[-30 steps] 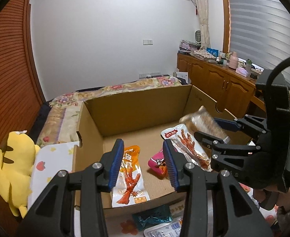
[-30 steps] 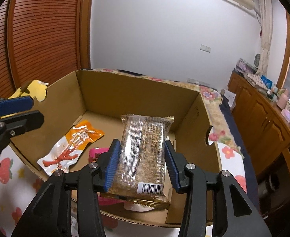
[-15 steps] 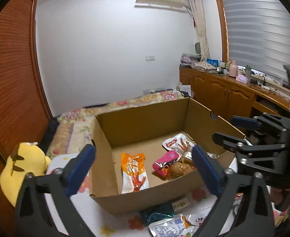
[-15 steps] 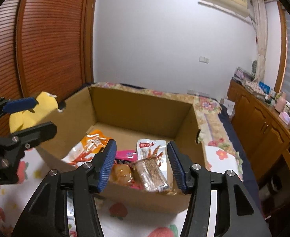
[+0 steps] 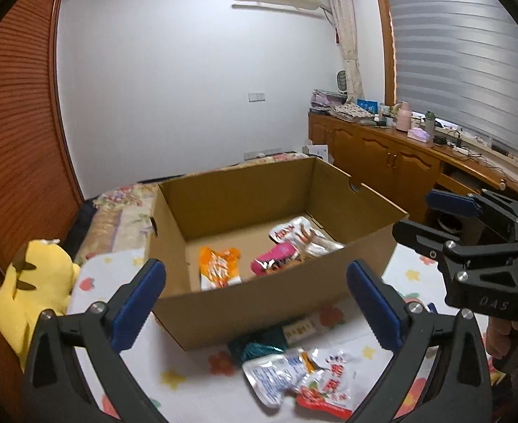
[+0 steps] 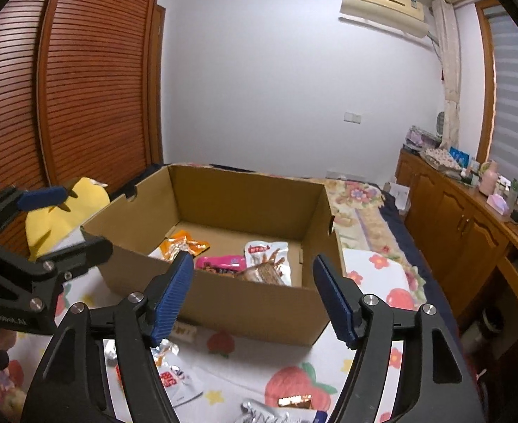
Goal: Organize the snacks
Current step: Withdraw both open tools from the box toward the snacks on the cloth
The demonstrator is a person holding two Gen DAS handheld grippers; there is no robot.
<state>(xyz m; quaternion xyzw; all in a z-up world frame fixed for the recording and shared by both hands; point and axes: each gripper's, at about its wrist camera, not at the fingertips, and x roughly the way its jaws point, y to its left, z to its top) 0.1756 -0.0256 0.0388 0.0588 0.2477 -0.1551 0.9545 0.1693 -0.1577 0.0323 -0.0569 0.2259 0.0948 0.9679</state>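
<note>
Loose foil snack packets lie just below your left tongs, spread wide and empty. Right tongs are opening, empty. Pinch one packet flat before lifting toward the brown cardboard box.

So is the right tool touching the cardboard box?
Apart. In the left wrist view the right tool hangs clear of the cardboard box, a gap beside the box's right wall; its jaws are opening, nothing between them.
</note>
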